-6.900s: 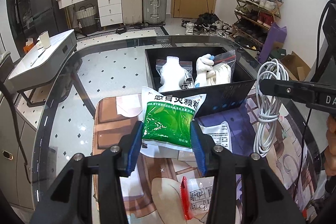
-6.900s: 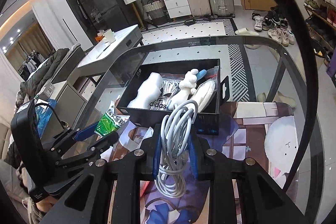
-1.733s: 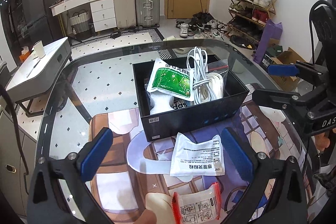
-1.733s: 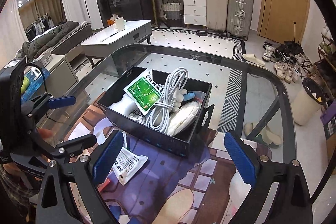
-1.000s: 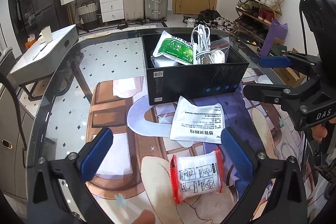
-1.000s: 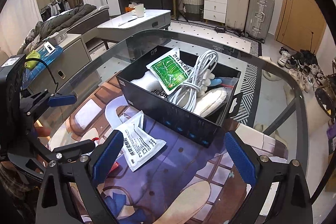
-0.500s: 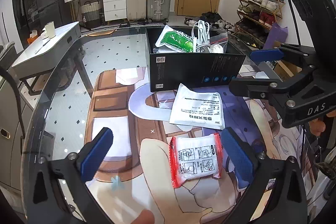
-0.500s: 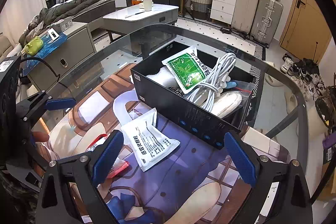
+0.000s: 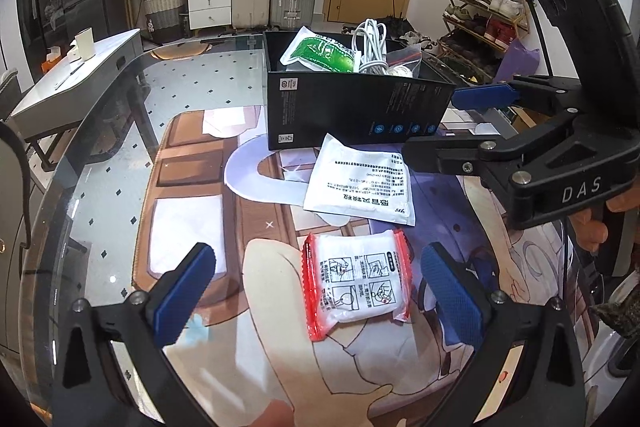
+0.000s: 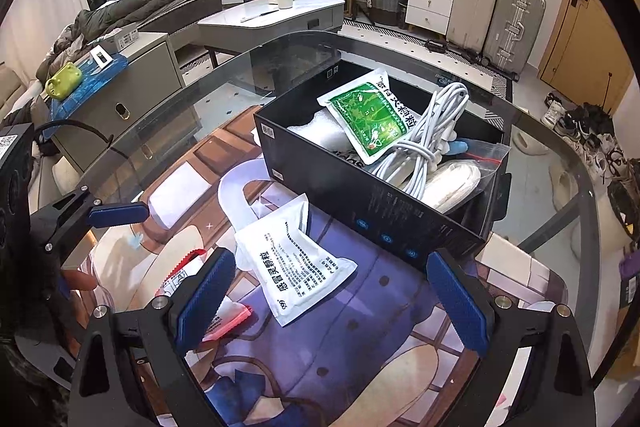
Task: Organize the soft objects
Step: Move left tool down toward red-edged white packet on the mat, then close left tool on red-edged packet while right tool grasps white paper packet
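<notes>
Two packets remain outside the black box [image 9: 356,107], judging from the left wrist view: a red-edged packet [image 9: 358,283] and a white sachet [image 9: 362,183] lying between it and the box wall. The left gripper [image 9: 318,287] hangs with its fingers spread wide and empty, the red-edged packet lying between them but nearer the right-hand finger. Off-centre like that, a closing pinch may only nip the crimped edge, and the slick wrapper could slide on the printed mat [image 9: 188,163]. The right gripper [image 9: 432,123] sits close to the box's near corner, so a straight lift towards the box risks a knock.

In the right wrist view, the right gripper [image 10: 334,297] is also wide and empty, the white sachet [image 10: 296,263] between its fingers and short of the box [image 10: 384,199]. The box is already crowded: a green packet [image 10: 370,115] and a white cable [image 10: 424,143] stand above its rim, so a careless drop may tip them out. Room is free on the mat in front of the box; the glass table [image 10: 552,163] edge curves beyond it.
</notes>
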